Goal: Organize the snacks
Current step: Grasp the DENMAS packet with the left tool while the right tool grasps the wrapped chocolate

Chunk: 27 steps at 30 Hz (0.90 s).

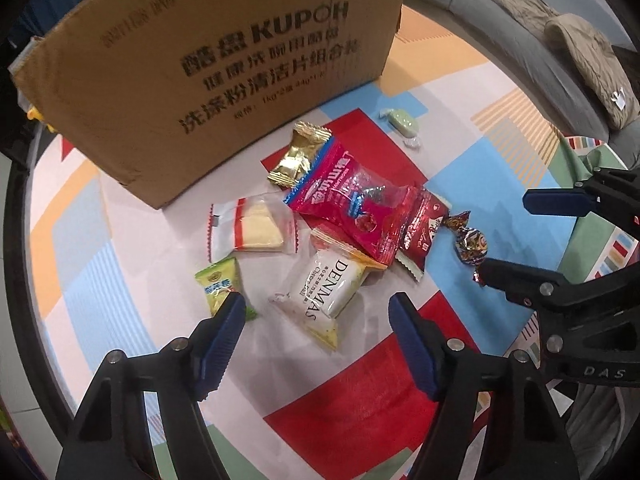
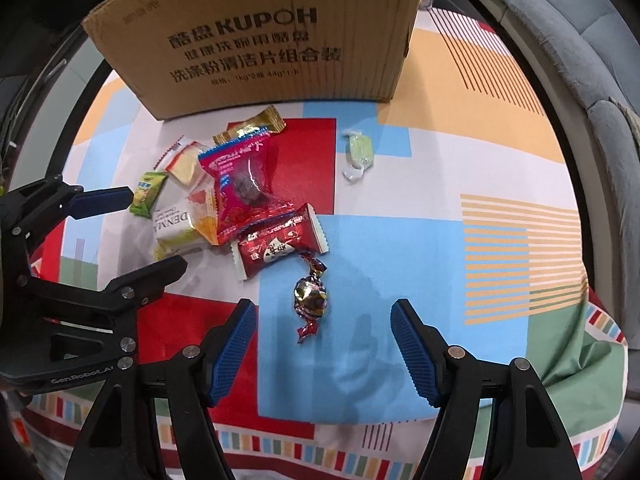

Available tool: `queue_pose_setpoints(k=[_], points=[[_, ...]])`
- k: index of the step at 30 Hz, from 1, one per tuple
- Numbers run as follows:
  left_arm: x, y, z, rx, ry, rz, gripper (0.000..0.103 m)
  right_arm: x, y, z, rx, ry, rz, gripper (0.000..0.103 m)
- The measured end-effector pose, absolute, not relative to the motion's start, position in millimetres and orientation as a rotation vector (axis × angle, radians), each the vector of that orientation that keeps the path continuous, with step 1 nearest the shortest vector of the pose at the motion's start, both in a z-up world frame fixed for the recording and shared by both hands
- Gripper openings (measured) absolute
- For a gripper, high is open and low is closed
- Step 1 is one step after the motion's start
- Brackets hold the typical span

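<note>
No progress evident: snacks (image 1: 340,208) lie loose on the bench (image 2: 480,160) beside the cardboard box (image 1: 224,72). Left hand-held gripper (image 1: 318,344) and right hand-held gripper (image 2: 324,348) both gape, empty.

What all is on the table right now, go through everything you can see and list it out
box: one, brown cardboard, back of the table, behind the snacks
gold packet: one, gold foil, just in front of the box
pink bag: one, pink with a clear window, middle of the pile
red packet: one, dark red, partly under the pink bag's near end
wafer packet: one, clear with red stripes, left of the pink bag
DENMAS packet: one, white, near side of the pile
green packet: one, green, leftmost
foil candy: one, dark shiny twist wrap, apart, ahead of the right gripper
pale candy: one, light green, alone to the right
tablecloth: one, multicoloured blocks
sofa: one, grey, behind
left gripper: open
right gripper: open
</note>
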<state>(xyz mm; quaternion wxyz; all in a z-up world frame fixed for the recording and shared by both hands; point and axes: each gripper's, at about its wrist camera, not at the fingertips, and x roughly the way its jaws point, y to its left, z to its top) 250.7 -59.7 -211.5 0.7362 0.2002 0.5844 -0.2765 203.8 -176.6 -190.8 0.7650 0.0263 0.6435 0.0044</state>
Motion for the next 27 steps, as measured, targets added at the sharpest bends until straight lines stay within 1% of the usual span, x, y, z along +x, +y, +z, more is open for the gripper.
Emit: queue_pose_setpoints(k=[1,3,8,10,12,13,16,18,20,21,22,27], points=[[252.0,-59.9,-213.3,0.439,1.289,-0.609,0.071,204.5,-176.3,-193.3,0.057,1.403,0.010,0.065],[255.1,-60.5,-218.4,0.437,1.301,-0.611,0.069,206.4,-175.7,-199.8,0.059,1.419,0.010,0.056],[259.8,-64.1,-227.4,0.434,1.319,-0.624,0.061,210.4,-175.4,-214.3,0.080,1.445,0.013,0.052],[260.5,-65.9,-231.1,0.433,1.329,-0.629,0.056,211.2,-175.1,-215.3,0.080,1.446,0.015,0.049],[261.5,-68.0,-234.8,0.433,1.338,-0.630,0.053,212.6,-173.7,-218.5,0.080,1.452,0.019,0.043],[262.1,-68.1,-235.6,0.431,1.341,-0.631,0.053,212.4,-172.8,-220.6,0.081,1.455,0.019,0.042],[262.2,-66.7,-235.2,0.426,1.334,-0.626,0.051,212.0,-172.0,-226.2,0.085,1.461,0.022,0.033],[260.6,-66.9,-235.0,0.423,1.330,-0.618,0.048,211.4,-172.2,-229.1,0.082,1.459,0.024,0.023],[257.9,-66.6,-234.2,0.417,1.330,-0.616,0.046,211.6,-171.1,-230.0,0.076,1.450,0.035,0.023],[256.5,-66.6,-233.9,0.413,1.331,-0.616,0.042,212.4,-172.5,-229.9,0.079,1.444,0.038,0.023],[255.0,-67.5,-233.5,0.410,1.332,-0.617,0.036,212.4,-172.5,-229.9,0.079,1.444,0.038,0.023],[248.4,-66.6,-232.0,0.393,1.337,-0.598,0.034,213.8,-175.3,-223.7,0.076,1.425,0.040,0.023]])
